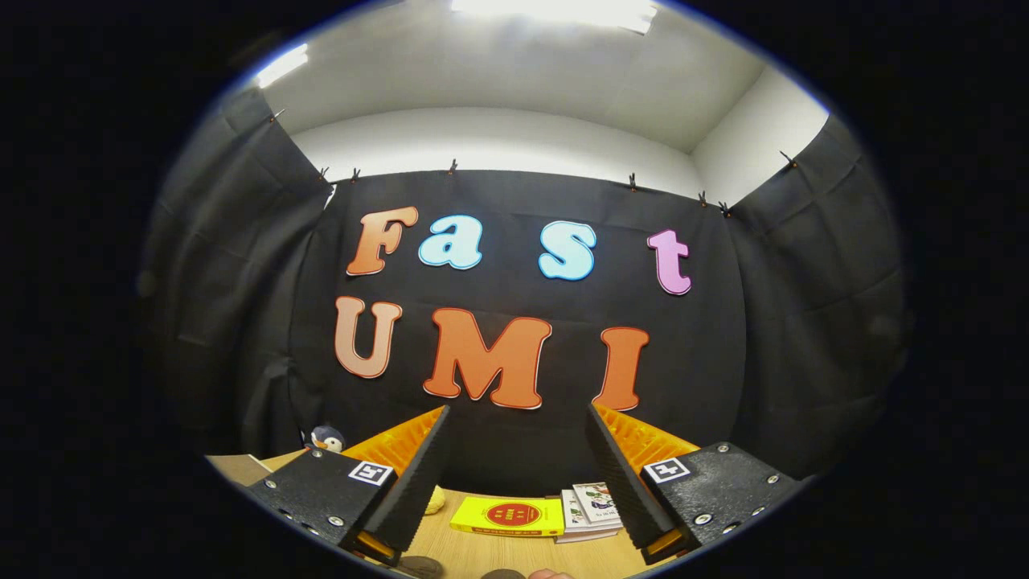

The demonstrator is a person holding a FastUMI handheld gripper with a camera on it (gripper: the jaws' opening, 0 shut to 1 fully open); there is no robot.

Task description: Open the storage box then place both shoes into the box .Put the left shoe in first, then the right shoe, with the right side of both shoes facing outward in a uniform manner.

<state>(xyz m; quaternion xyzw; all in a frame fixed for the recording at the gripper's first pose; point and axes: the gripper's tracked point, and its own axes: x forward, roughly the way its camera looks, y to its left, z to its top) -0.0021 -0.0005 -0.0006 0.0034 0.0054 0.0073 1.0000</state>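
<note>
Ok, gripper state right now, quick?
Gripper: open, fingers spread wide with nothing between them, raised above the table; a yellow book lies beyond them.

The gripper (514, 482) is being held level, facing the booth's black cloth wall (514, 450), its fingers (410, 482) standing wide apart with nothing between them. Beyond them, on the wooden table (482, 555), a yellow book (508, 516) is lying flat just beside a small stack of booklets (591, 511). A penguin plush toy (326, 438) is sitting near the wall.
</note>
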